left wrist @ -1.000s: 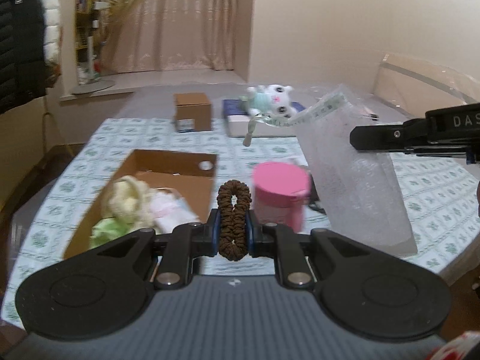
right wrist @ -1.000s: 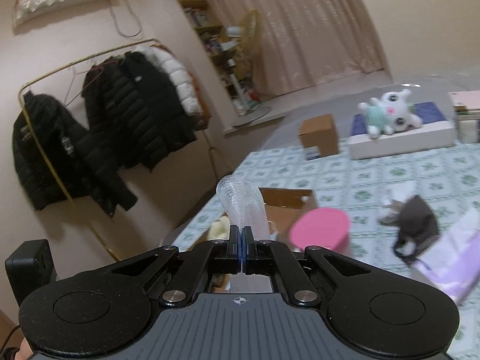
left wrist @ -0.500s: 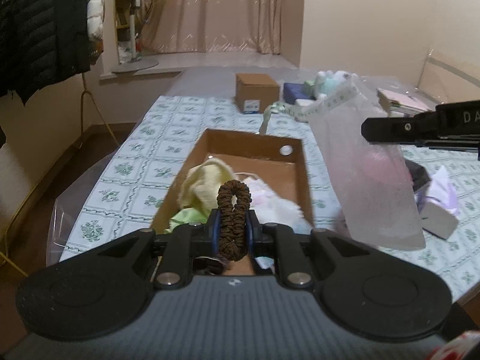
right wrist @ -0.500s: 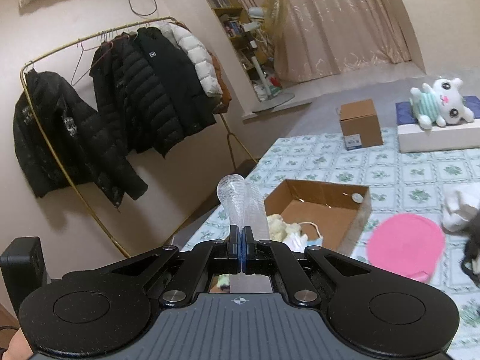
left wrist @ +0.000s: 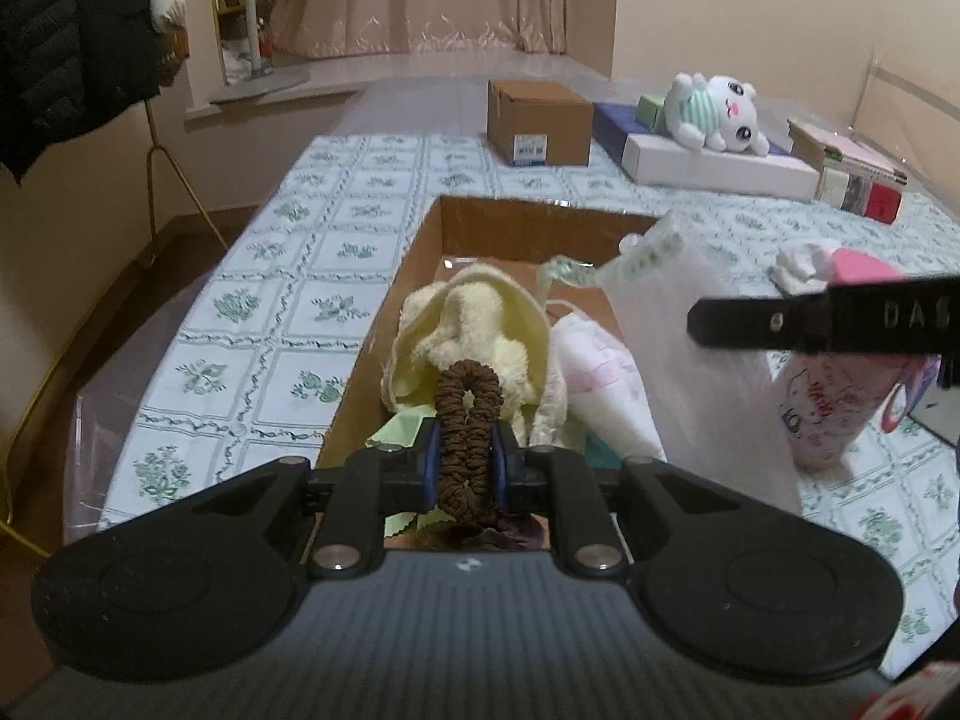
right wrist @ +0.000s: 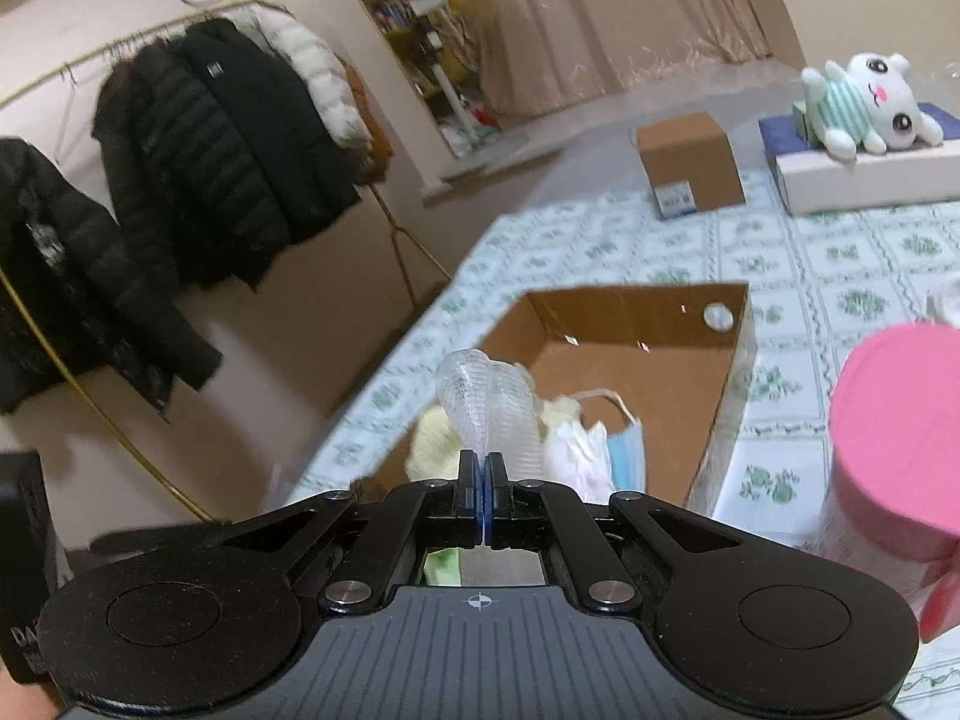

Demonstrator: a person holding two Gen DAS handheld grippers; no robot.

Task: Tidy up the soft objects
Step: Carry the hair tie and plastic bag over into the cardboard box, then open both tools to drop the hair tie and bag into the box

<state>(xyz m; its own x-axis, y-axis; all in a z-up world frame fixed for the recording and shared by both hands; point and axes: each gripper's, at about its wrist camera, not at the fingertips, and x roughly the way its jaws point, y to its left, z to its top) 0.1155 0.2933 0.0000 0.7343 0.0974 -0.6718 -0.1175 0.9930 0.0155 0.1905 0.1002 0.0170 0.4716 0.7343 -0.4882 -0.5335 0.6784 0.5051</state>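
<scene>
My left gripper [left wrist: 467, 457] is shut on a brown hair scrunchie [left wrist: 467, 414] and hangs over the near end of an open cardboard box [left wrist: 540, 227]. Inside the box lie a pale yellow plush cloth [left wrist: 474, 324], a white pouch [left wrist: 600, 372] and, in the right wrist view, a blue face mask [right wrist: 627, 444]. My right gripper [right wrist: 483, 483] is shut on a clear bubble-wrap bag [right wrist: 489, 402], which droops beside the box [right wrist: 624, 324] in the left wrist view as the bag [left wrist: 690, 372].
A pink-lidded tub [right wrist: 894, 438] stands right of the box. Farther back sit a small closed carton [left wrist: 537, 120], a plush toy [left wrist: 714, 114] on a white flat box [left wrist: 714, 171] and stacked books [left wrist: 852, 180]. Dark jackets [right wrist: 228, 168] hang on a rack left of the table.
Both grippers have come nearer and lower over the cardboard box, which now fills the middle of each view. The scrunchie and the bubble-wrap bag stay gripped.
</scene>
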